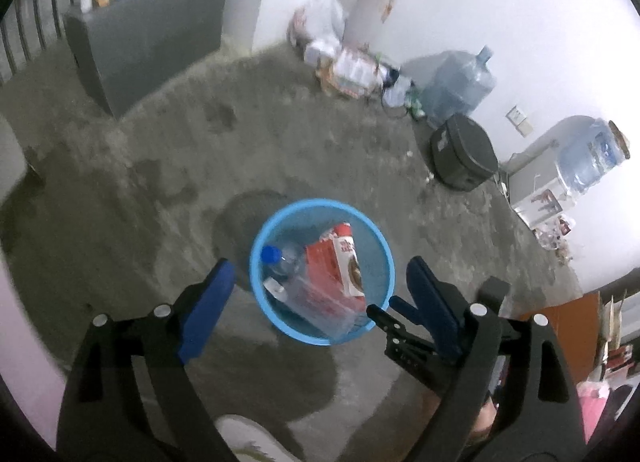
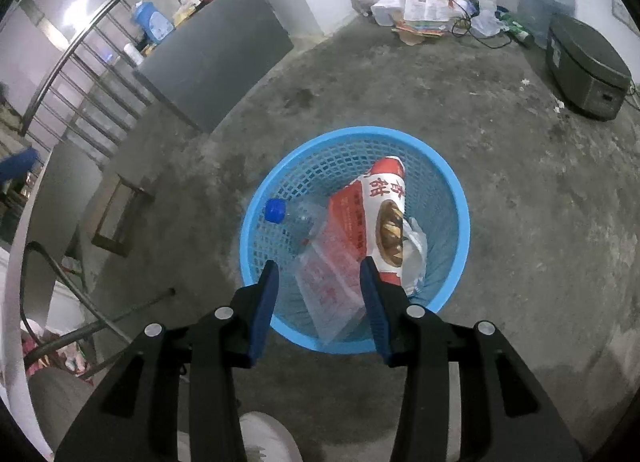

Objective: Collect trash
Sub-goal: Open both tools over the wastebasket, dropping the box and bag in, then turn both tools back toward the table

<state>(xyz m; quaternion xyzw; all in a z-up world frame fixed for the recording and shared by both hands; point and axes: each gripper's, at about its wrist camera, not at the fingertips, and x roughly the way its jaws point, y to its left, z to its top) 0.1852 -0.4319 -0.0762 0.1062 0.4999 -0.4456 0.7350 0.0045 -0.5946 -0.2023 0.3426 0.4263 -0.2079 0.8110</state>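
Observation:
A blue mesh basket [image 1: 280,218] [image 2: 360,132] stands on the concrete floor. Inside it lie a clear bottle with a blue cap [image 1: 272,256] [image 2: 276,211], a red and white snack bag [image 1: 340,258] [image 2: 384,214] and a clear wrapper with red print [image 1: 316,302] [image 2: 332,286]. My left gripper [image 1: 320,262] hangs above the basket, open wide and empty. My right gripper [image 2: 319,262] is lower, over the basket's near side, open with the wrapper lying below the gap. The right gripper's tips [image 1: 386,308] also show in the left wrist view at the basket's near rim.
A dark cabinet [image 1: 152,34] [image 2: 216,58] loaded with items stands at the back left beside a stair railing [image 2: 80,74]. Litter [image 1: 352,70] [image 2: 424,14], a water jug [image 1: 460,82] and a black case [image 1: 464,158] [image 2: 584,70] line the far wall. A person's shoe [image 2: 264,438] is below.

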